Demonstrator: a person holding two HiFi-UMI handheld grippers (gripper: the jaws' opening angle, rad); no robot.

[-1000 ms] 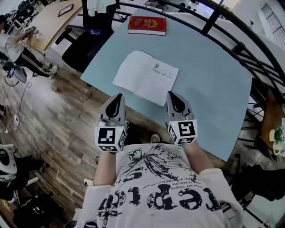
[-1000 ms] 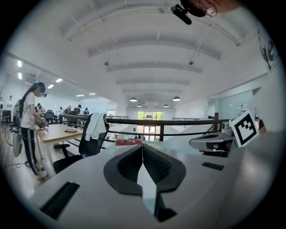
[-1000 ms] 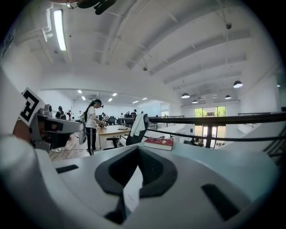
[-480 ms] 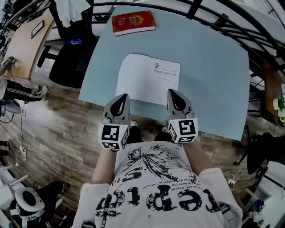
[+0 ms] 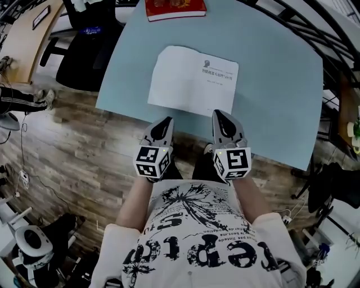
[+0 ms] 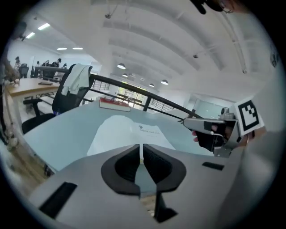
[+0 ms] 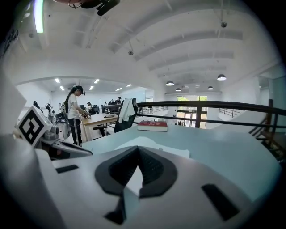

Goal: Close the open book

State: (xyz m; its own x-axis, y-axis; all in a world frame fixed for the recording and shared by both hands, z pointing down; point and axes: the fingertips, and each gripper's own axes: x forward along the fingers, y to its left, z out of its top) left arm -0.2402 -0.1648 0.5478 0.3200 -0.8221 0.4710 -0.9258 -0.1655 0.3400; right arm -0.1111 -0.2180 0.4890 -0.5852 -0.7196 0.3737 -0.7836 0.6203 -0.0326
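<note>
Lying flat: the open book (image 5: 194,81), white pages up on the pale blue table (image 5: 281,84), a few printed lines on its right-hand page.
Book's place: nearer the table's front edge than its back edge, and left of the middle.
Book's near edge: runs just inside the table's front edge, with a thin strip of blue between them.
Left tongs (image 5: 166,120): jaws together with nothing between them, the tip at the table's front edge, just short of the book's near left corner and apart from it.
Right tongs (image 5: 218,113): jaws together and empty, the tip over the book's near edge close to its right corner; whether it touches the page I cannot tell.
Between the tongs: the middle of the book's near edge, uncovered.
Room to the right: a wide stretch of bare table from the book to the table's right side.
Room to the left: a narrower bare band, then the table's left edge.
Room behind: bare blue up to a red book (image 5: 175,8) lying at the back edge, well apart.
Beyond the left edge: a black chair (image 5: 84,45) close by, on a wooden floor (image 5: 84,140).
Beyond the back and right: a dark railing (image 5: 304,25).
</note>
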